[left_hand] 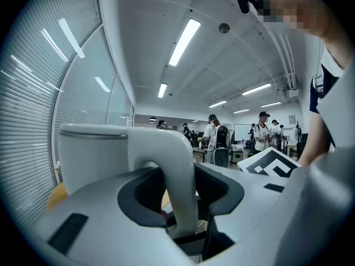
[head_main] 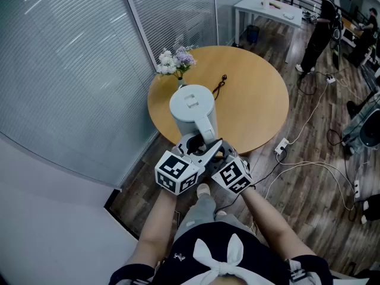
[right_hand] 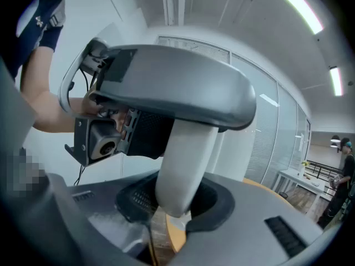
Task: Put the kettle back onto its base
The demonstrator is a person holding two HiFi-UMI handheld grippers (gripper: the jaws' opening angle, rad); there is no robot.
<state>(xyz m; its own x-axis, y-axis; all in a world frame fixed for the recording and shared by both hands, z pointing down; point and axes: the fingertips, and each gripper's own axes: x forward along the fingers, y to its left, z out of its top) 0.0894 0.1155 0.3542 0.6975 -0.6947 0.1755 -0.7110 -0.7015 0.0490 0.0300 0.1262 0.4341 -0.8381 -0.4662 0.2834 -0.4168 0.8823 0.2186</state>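
The white kettle [head_main: 191, 105] stands upright at the near left edge of the round wooden table [head_main: 255, 105], its handle [head_main: 208, 128] turned towards me. No base shows; whatever is under the kettle is hidden. My left gripper [head_main: 199, 144] reaches in from the left and my right gripper [head_main: 218, 147] from the right, meeting at the handle. In the left gripper view the handle [left_hand: 180, 193] runs down between the dark pads of the left gripper [left_hand: 183, 204], which press on both its sides. In the right gripper view the handle's lower end [right_hand: 186, 165] sits between the pads of the right gripper [right_hand: 172, 209], below the left gripper's jaw.
A small vase of flowers [head_main: 175, 59] stands just behind the kettle. A black cord [head_main: 221, 85] lies on the tabletop beyond it. A glass wall with blinds runs along the left. Cables and a power strip [head_main: 281, 146] lie on the floor at right; a person [head_main: 317, 34] stands by a white table [head_main: 270, 9].
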